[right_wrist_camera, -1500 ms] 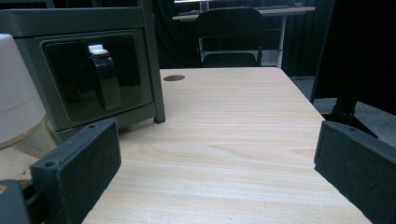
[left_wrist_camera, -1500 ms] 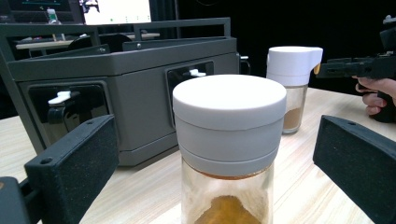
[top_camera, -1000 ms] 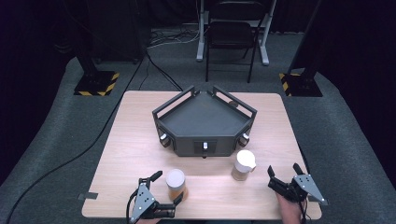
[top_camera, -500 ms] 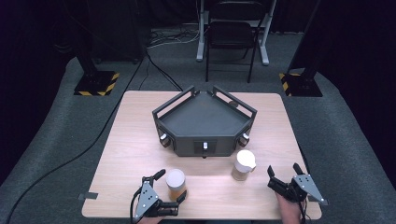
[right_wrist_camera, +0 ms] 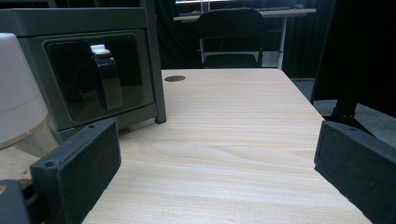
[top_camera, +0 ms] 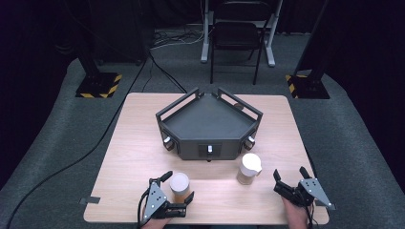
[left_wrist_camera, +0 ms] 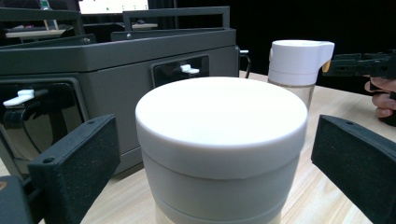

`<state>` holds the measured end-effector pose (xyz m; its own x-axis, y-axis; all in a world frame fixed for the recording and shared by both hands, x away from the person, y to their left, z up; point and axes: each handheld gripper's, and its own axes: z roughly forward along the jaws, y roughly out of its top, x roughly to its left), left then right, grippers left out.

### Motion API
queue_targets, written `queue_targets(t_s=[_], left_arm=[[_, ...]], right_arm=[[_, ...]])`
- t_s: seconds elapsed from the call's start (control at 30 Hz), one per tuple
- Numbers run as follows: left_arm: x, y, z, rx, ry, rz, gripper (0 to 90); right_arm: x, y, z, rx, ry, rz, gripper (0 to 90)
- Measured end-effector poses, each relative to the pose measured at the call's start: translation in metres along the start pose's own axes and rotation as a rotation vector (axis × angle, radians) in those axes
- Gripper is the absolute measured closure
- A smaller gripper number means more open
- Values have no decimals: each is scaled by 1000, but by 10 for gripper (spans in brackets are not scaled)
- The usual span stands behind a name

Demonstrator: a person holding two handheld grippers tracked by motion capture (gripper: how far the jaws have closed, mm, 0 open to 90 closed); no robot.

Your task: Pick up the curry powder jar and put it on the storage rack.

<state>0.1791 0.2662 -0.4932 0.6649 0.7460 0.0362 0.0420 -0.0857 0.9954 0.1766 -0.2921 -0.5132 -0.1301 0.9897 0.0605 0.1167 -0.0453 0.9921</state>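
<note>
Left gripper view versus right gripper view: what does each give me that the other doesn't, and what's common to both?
The left gripper view alone has the white-lidded jar standing between the open left gripper, apart from both jaws, and a hand at its right edge. The right gripper view alone has the chair and bare tabletop between the open right gripper. Both share the dark tray unit and the spouted white-capped bottle.

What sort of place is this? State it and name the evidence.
Probably a lab or studio set up for recording: black curtains all round, hazard-striped stand bases on grey carpet, and one wooden table carrying a dark test fixture.
</note>
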Motion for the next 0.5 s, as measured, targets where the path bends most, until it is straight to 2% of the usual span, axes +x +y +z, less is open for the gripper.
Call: queue_targets(t_s=[0.2,0.37,0.43,0.5], left_arm=[[-1,0,-1,6,5,0,54],[-2,1,-2,13,8,21,203],[0,2,-2,19,-6,21,262],[2,3,-2,16,-14,1,298]], right_arm=[[0,0,0,1,-1,-1,0],[0,1,0,4,2,-2,0],[0,0,0,2,0,-1,0],[0,1,0,3,-1,-1,0]])
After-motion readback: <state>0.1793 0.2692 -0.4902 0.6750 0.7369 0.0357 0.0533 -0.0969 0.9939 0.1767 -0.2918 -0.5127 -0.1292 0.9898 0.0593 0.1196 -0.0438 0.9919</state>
